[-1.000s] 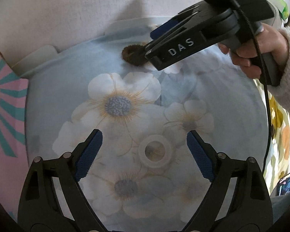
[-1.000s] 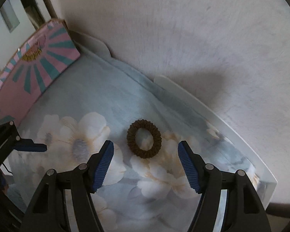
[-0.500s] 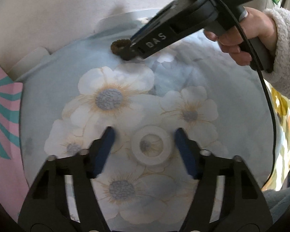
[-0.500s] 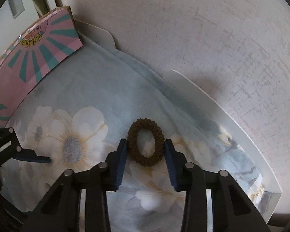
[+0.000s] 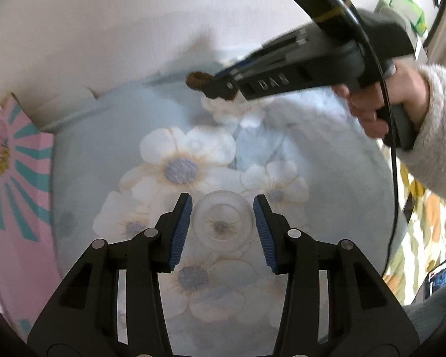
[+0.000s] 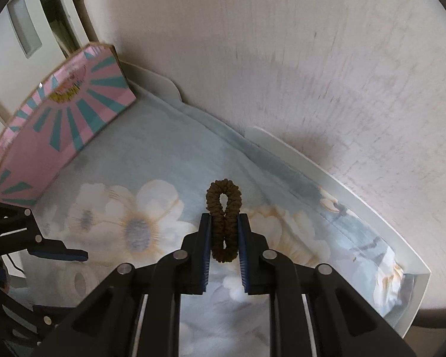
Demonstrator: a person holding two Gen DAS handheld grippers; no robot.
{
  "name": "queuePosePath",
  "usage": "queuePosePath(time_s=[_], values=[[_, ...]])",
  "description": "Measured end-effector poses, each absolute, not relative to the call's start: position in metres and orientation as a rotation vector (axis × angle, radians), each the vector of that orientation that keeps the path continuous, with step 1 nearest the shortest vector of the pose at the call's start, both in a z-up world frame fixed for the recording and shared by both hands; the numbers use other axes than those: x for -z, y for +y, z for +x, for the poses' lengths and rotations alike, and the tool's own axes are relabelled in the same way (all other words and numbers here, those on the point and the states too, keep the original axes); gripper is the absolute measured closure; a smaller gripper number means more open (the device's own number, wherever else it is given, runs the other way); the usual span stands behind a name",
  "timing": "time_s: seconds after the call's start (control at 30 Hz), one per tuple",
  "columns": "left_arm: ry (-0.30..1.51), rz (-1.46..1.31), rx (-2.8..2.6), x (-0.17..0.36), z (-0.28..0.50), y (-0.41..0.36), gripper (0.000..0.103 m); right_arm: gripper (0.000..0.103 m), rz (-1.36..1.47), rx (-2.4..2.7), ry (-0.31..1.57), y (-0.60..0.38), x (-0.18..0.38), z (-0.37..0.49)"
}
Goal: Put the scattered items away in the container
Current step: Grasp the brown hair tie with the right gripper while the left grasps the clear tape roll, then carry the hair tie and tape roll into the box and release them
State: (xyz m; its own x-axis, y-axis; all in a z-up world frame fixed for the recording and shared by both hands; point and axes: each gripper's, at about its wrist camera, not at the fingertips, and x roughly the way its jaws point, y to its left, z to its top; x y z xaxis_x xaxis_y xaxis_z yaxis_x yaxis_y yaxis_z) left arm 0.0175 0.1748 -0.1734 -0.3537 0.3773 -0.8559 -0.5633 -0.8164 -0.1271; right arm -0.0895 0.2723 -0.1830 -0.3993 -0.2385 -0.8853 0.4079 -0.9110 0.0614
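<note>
So the right gripper (image 6: 224, 242) is clamped down on the brown hair tie (image 6: 224, 220), squeezing it flat into a narrow loop between the blue pads (image 6: 205, 248). The top of the tie sticks out past the fingertips, and from the left wrist view it looks lifted off the cloth, though that view is blurry there.

The left gripper (image 5: 220, 232) is only partway open, with its pads on either side of the clear tape roll (image 5: 221, 226). Both pads sit right up against the roll's sides, but I honestly can't tell if they're actually pressing it or just beside it. The roll lies flat on the floral cloth (image 5: 110, 136).

Going outward: the cloth is pale blue with big white flowers and sits in a white tray (image 6: 368, 205) pushed against the wall (image 6: 282, 59). A pink box with teal rays (image 6: 62, 125) stands at the far left end of the tray, well apart from both items. The right hand (image 5: 383, 101) holding its gripper's handle wears a fuzzy sleeve.
</note>
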Motion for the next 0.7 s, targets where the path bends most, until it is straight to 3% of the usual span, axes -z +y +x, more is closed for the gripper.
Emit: queuePosePath(time_s=[0.27, 0.7], values=[[0.14, -1.289, -2.298, 0.109, 0.02, 0.131, 0.063, 0.088, 1.371, 2.346, 0.151, 0.264, 0.129, -0.076], [0.017, -1.42, -2.518, 0.09, 0.013, -0.007, 0.063, 0.088, 1.229, 2.245, 0.128, 0.147, 0.077, -0.086]])
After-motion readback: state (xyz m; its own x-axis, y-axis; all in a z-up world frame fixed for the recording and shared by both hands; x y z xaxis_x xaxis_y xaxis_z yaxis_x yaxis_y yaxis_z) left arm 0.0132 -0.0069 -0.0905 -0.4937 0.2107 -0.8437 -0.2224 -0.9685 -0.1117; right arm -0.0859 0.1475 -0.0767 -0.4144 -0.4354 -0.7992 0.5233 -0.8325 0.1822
